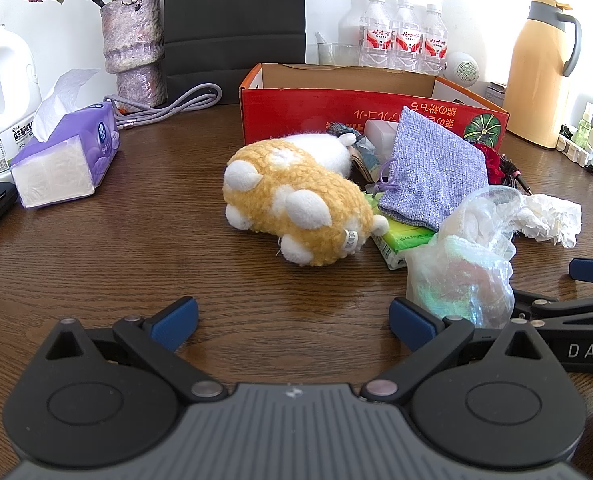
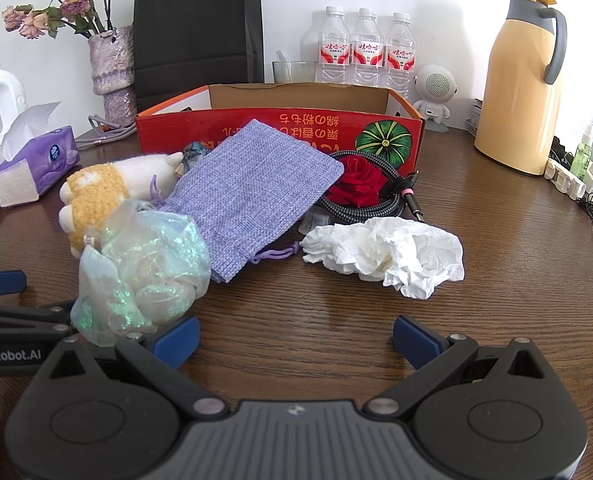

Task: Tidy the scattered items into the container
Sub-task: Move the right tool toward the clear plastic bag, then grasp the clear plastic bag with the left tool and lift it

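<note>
One red cardboard box (image 2: 280,136), one plush toy (image 1: 292,200), one lilac pouch (image 2: 252,192), one crumpled tissue (image 2: 384,256), three water bottles (image 2: 366,50), left gripper (image 1: 292,322) spread, right gripper (image 2: 296,338) spread

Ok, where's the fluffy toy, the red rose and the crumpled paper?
fluffy toy (image 1: 296,204), left wrist view, on its yellow woolly body.
red rose (image 2: 358,180), right wrist view, on the petals.
crumpled paper (image 2: 384,254), right wrist view, on its white middle.

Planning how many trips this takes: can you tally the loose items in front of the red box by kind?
Plush toy: 1
Fabric pouches, purple and sheer: 2
Tissue items, crumpled and green pack: 2
Cable coil: 1
Red rose: 1
Total: 7; others partly hidden.
</note>
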### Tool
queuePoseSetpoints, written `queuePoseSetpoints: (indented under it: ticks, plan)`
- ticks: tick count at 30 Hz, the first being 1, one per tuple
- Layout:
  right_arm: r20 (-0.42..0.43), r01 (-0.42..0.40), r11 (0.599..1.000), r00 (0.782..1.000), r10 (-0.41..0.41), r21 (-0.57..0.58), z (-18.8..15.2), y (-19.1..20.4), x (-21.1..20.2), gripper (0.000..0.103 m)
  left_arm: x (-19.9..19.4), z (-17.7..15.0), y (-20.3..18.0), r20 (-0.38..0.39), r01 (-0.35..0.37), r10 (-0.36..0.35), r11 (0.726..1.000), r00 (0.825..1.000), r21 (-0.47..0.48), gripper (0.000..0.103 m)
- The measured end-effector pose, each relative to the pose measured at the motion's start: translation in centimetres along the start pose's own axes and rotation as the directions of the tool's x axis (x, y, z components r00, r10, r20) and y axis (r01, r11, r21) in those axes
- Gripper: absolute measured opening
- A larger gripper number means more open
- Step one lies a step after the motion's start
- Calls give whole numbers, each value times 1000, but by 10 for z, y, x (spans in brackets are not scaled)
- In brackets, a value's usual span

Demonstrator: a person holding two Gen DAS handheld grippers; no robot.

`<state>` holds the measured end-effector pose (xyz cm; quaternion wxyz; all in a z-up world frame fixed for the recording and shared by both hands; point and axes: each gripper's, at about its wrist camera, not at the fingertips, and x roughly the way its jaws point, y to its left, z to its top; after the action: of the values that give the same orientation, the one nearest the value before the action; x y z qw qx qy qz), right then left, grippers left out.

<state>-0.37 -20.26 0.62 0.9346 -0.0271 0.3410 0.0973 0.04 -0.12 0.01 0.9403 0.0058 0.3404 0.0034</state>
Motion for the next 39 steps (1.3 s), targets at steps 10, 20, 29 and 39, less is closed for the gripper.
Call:
queuePoseSetpoints:
  ticks: [10, 20, 29, 39]
  plan:
    - [212, -119, 992, 969, 125, -44, -14, -30, -90, 100, -75, -12, 15, 259, 240, -265, 963, 929, 125, 103]
    - [83, -92, 994, 992, 97, -58, -55, -31, -88, 74, -40, 4, -48, 135, 285, -320, 930, 938, 231, 67]
    - [43, -107, 993, 993, 109, -40, -58, -33, -77, 51, -67, -20, -6, 68, 234, -238, 971, 969, 57, 24]
    - [34, -99, 993, 994, 101, -64, -57, -25, -75, 43, -57, -28, -21, 47, 215, -220, 972, 974, 93, 71]
